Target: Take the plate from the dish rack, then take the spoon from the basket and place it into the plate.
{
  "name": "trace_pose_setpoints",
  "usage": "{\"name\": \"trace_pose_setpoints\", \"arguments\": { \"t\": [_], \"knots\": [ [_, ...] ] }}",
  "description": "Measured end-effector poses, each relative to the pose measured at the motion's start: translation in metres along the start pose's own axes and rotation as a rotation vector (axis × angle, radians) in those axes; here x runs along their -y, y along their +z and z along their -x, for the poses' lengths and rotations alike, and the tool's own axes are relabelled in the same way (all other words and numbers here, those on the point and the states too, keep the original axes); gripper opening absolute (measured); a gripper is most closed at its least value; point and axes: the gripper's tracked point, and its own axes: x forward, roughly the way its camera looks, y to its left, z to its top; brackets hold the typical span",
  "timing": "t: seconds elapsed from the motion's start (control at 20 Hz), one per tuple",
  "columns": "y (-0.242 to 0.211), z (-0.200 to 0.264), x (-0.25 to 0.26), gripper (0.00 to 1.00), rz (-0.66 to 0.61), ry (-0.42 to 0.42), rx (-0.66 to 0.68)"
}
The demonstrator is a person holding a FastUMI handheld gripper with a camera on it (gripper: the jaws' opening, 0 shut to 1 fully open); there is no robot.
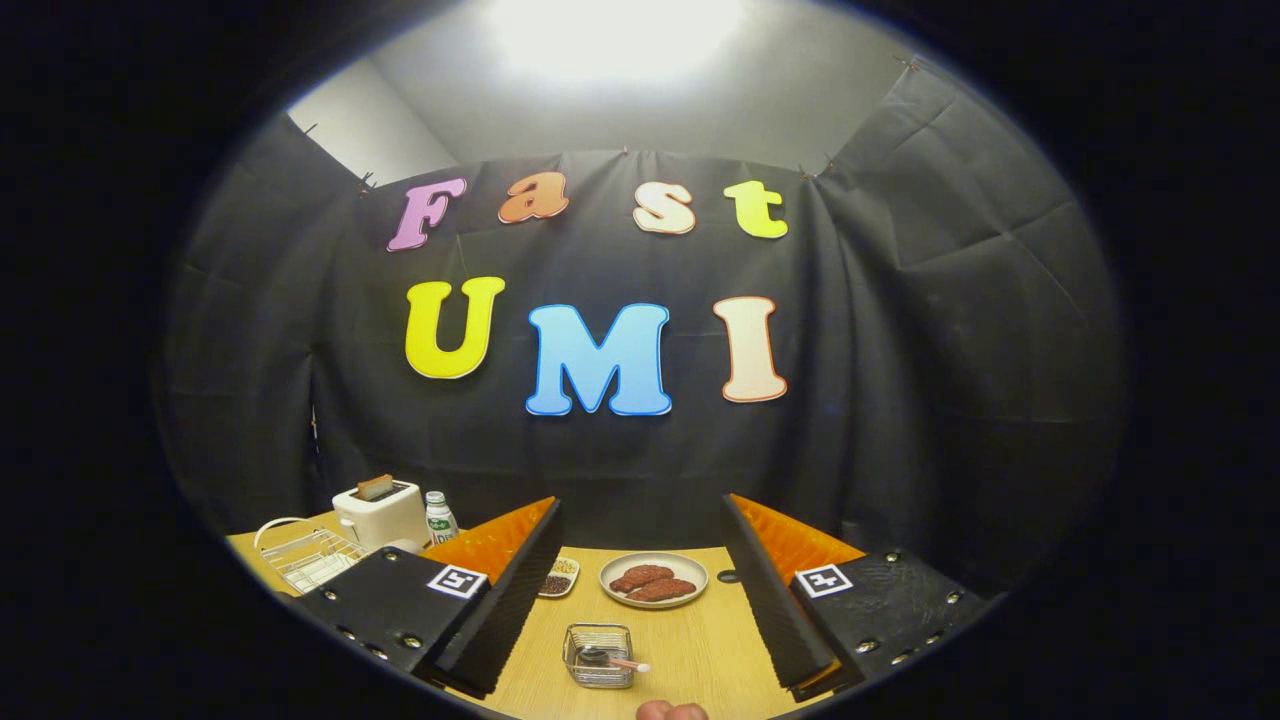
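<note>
My gripper (pixel 640 510) is open and held above a wooden table (pixel 700 650), with nothing between its black-padded fingers (pixel 520 590). Below the gap between the fingers stands a small wire basket (pixel 598 657), and a dark spoon with a pale handle (pixel 612 660) lies in it. Further on, also between the fingers, a grey plate (pixel 653 580) holds brown patties. A white wire dish rack (pixel 310 558) sits on the table's left side, beyond my left finger. I cannot tell what lies in it.
A white toaster (pixel 380 512) and a small bottle (pixel 438 517) stand behind the dish rack. A small dish of dark beans (pixel 558 578) sits left of the plate. A person's fingertips (pixel 670 711) show at the table's near edge.
</note>
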Motion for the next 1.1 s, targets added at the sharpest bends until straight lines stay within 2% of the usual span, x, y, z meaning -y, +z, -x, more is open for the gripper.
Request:
{"name": "trace_pose_setpoints", "arguments": {
  "t": [0.35,0.6,0.8,1.1],
  "knots": [
    [0.024,-0.007,-0.045,0.96,-0.038,0.049,-0.019],
    [0.019,-0.011,-0.077,0.96,-0.071,0.079,-0.121],
    [0.002,-0.015,-0.109,0.96,-0.062,0.132,-0.277],
    [-0.036,-0.009,-0.158,0.96,-0.163,0.223,-0.559]
  ]
}}
